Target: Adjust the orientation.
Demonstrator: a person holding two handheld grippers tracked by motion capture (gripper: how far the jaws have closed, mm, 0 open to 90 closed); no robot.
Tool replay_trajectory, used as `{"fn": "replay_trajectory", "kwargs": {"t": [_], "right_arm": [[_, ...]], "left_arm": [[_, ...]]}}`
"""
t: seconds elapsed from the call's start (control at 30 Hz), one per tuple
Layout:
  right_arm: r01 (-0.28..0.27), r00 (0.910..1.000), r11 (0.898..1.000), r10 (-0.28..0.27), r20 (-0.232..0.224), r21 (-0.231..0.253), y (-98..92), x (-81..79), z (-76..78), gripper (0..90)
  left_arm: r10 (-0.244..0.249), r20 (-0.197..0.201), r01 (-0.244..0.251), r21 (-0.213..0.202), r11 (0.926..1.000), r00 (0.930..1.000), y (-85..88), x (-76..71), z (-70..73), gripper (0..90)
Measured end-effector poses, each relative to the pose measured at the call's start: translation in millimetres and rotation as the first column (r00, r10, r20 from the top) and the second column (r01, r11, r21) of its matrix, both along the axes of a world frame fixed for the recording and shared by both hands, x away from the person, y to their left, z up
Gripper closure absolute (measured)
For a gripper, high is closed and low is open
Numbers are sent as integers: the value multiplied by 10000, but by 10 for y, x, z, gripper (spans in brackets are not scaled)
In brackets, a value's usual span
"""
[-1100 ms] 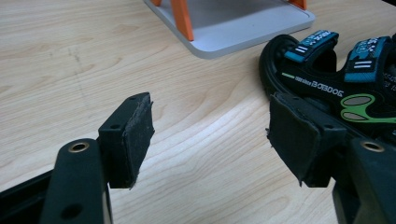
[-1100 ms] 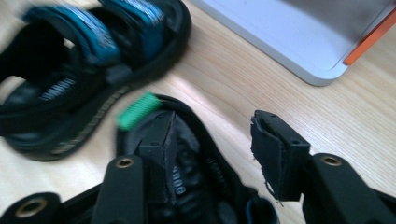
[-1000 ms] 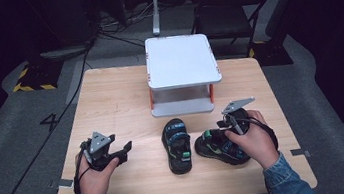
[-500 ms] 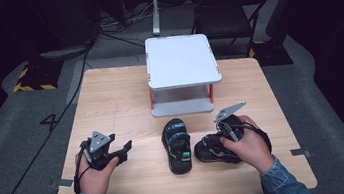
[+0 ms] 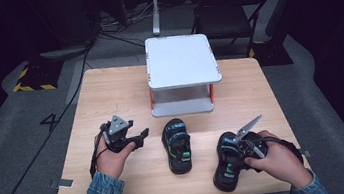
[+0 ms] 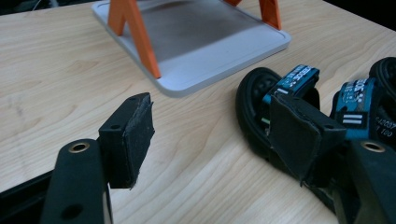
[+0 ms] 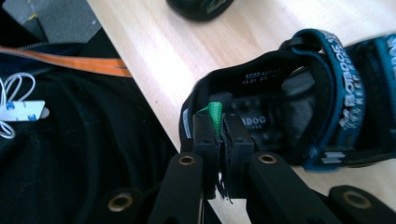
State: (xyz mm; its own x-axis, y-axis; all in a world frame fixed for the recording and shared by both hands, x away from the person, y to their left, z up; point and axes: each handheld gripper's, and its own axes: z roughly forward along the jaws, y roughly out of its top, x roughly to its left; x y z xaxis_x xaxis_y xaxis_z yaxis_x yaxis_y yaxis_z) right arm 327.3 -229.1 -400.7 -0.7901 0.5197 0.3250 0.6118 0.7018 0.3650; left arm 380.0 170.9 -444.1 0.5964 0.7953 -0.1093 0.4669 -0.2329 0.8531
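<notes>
The right gripper [image 7: 218, 140] is pinching the green heel loop [image 7: 215, 116] of the right sandal [image 5: 229, 160] near the table's [image 5: 108, 90] front edge, while the left gripper [image 5: 135, 138], jaws parted and empty, is hovering just beside the other sandal [image 5: 176, 146].

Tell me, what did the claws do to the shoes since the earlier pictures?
The right claw has just closed on the green heel loop of the right sandal and dragged it toward the table's near edge. The left claw, open, slid toward the middle sandal. That sandal and the white stand stayed put.
</notes>
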Motion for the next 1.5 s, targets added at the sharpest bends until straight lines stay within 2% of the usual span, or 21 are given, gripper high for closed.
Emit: {"fn": "replay_trajectory", "kwargs": {"t": [0.2,0.23,0.27,0.3,0.33,0.37,0.43,0.47,0.57,0.67,0.77,0.83,1.0,1.07,1.17,1.23,1.27,1.3,1.4,1.47,1.5], "right_arm": [[213,9945,9974,-282,1011,685,13,-36,38,653],[658,9769,9906,-884,1947,1200,-51,-19,95,567],[658,9769,9906,-884,1947,1200,-51,-19,95,567],[1210,9561,9841,-1508,2512,1300,-106,11,116,530],[1210,9561,9841,-1508,2512,1300,-106,11,116,530],[1602,9335,9862,-1652,3184,420,-130,71,50,523],[1627,9349,9867,-1562,3187,64,-128,98,6,524],[1501,9455,9867,-1250,3007,-619,-92,174,-150,553],[1044,9587,9937,-896,2700,-410,-29,236,-208,672],[350,9504,9984,-195,3104,-444,24,285,-149,689],[69,9424,9999,-16,3345,-145,27,351,-121,691],[-168,9233,9994,38,3842,304,50,486,-94,692],[-964,8672,9946,654,4937,377,301,696,-119,689],[-1318,8555,9904,925,5095,415,420,777,-174,689],[-1531,8577,9874,1132,5016,391,500,845,-222,690],[-1683,8693,9828,1117,4815,758,530,911,-277,690],[-1683,8693,9828,1117,4815,758,530,911,-277,690],[-1766,8906,9761,1037,4429,1265,526,926,-291,692],[-1727,9140,9650,823,3973,1975,522,917,-280,692],[-1709,9141,9625,751,3985,2107,522,916,-287,692],[-1694,9061,9660,746,4165,1953,524,920,-325,692]], "left_arm": [[-183,-27,183,-14,9998,9998,-78,69,-12,315],[-162,1,162,-7,9999,9999,-76,74,-9,315],[-156,-1,156,-28,9999,9999,-76,75,-7,315],[-164,-10,164,-9,9999,9999,-75,74,-8,315],[-164,-10,164,-9,9999,9999,-75,74,-8,315],[-161,-14,161,14,9999,9999,-70,67,-13,315],[-126,-3,126,20,9999,9999,-65,57,-14,315],[-154,-25,154,40,9999,9999,-54,48,-12,315],[35,-23,-35,61,10000,10000,17,0,-11,314],[306,-57,-306,27,9995,9995,109,-61,-31,314],[549,-97,-548,38,9985,9984,190,-128,-40,315],[833,-55,-832,110,9965,9965,294,-234,-45,315],[1554,-262,-1552,107,9878,9875,518,-444,-85,318],[1823,-297,-1822,73,9832,9828,600,-516,-93,321],[2053,-303,-2053,29,9787,9782,664,-573,-94,321],[2135,-353,-2136,10,9769,9763,697,-600,-93,322],[2135,-353,-2136,10,9769,9763,697,-600,-93,322],[2132,-313,-2132,28,9770,9765,688,-593,-102,322],[1966,-370,-1963,101,9805,9798,659,-574,-114,321],[1952,-396,-1950,90,9808,9800,648,-569,-116,321],[1923,-381,-1921,83,9813,9806,638,-562,-115,321]]}}
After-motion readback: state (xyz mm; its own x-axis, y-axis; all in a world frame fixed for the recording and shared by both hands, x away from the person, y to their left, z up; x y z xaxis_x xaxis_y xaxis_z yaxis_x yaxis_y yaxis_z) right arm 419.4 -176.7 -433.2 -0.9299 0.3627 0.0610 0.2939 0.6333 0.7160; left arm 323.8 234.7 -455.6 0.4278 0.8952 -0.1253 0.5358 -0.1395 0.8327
